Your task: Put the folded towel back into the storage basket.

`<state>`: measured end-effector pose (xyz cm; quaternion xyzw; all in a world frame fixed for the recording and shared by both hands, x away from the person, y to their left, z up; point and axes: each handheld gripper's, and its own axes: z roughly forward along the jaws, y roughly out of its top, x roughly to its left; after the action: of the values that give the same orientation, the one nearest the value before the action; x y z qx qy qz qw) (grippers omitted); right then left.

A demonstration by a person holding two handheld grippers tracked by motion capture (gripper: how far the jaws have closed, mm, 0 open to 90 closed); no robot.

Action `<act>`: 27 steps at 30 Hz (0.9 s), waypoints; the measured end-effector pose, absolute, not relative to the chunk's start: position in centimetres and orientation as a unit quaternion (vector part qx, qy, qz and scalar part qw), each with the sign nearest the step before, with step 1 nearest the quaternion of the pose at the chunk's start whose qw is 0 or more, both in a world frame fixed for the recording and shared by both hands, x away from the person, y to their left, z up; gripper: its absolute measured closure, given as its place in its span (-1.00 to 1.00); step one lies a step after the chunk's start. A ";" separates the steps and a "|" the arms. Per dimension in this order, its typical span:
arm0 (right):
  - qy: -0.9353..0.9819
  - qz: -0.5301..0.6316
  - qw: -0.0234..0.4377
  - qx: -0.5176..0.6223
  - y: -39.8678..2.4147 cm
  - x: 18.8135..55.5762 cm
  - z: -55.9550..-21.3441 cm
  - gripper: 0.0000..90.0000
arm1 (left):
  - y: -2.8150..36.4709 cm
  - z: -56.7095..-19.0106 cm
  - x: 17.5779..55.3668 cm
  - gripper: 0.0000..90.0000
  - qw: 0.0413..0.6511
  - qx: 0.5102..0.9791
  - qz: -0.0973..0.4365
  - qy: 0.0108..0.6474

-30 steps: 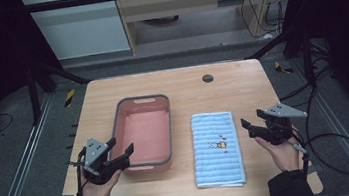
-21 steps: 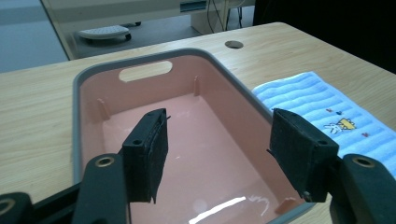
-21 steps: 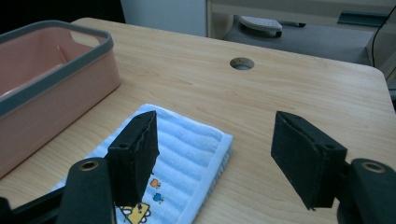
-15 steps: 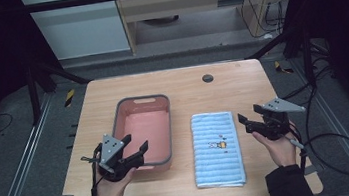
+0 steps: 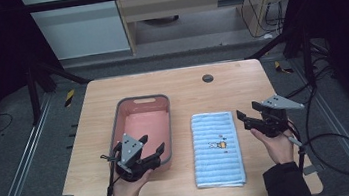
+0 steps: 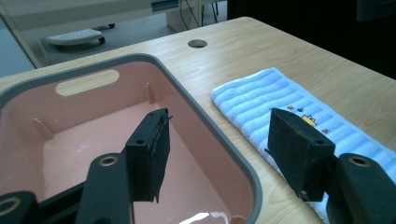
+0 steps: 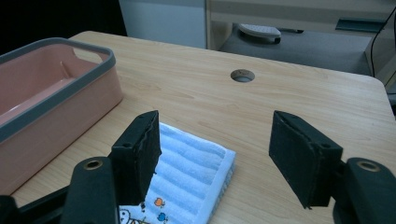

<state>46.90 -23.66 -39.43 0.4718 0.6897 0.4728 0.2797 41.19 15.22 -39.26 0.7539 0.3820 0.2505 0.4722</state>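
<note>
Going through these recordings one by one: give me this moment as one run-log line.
left gripper: open, over pink bin near corner | right gripper: open, beside blue towel far edge | towel: folded flat on table | bin: empty

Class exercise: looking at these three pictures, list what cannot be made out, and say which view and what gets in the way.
- Pink bin: its near rim in the high view is covered by the left gripper.
- Towel: its near part in the right gripper view is cut off by the bottom edge.
- Towel print: too small to identify in the high view.

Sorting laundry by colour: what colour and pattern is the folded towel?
Light blue with ribbed stripes and a small printed cartoon motif; the towel shows best in the high view.
</note>
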 end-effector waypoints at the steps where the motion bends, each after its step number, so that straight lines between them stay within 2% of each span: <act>1: 0.690 0.472 0.281 0.471 -23.6 46.9 -39.4 -0.25 | 15.2 -39.3 41.2 -0.15 0.472 0.754 0.250 0.382; 17: 0.687 0.477 0.278 0.472 -23.4 47.4 -39.6 -0.23 | 11.3 -40.2 41.0 -0.11 0.476 0.770 0.226 0.360; 27: 0.692 0.470 0.277 0.472 -23.2 47.8 -39.9 -0.24 | 10.1 -40.9 40.8 -0.01 0.477 0.775 0.215 0.354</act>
<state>47.84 -23.22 -39.88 0.4721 0.6922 0.4704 0.2770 40.80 10.12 -40.87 0.7748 0.3540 0.2155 0.4775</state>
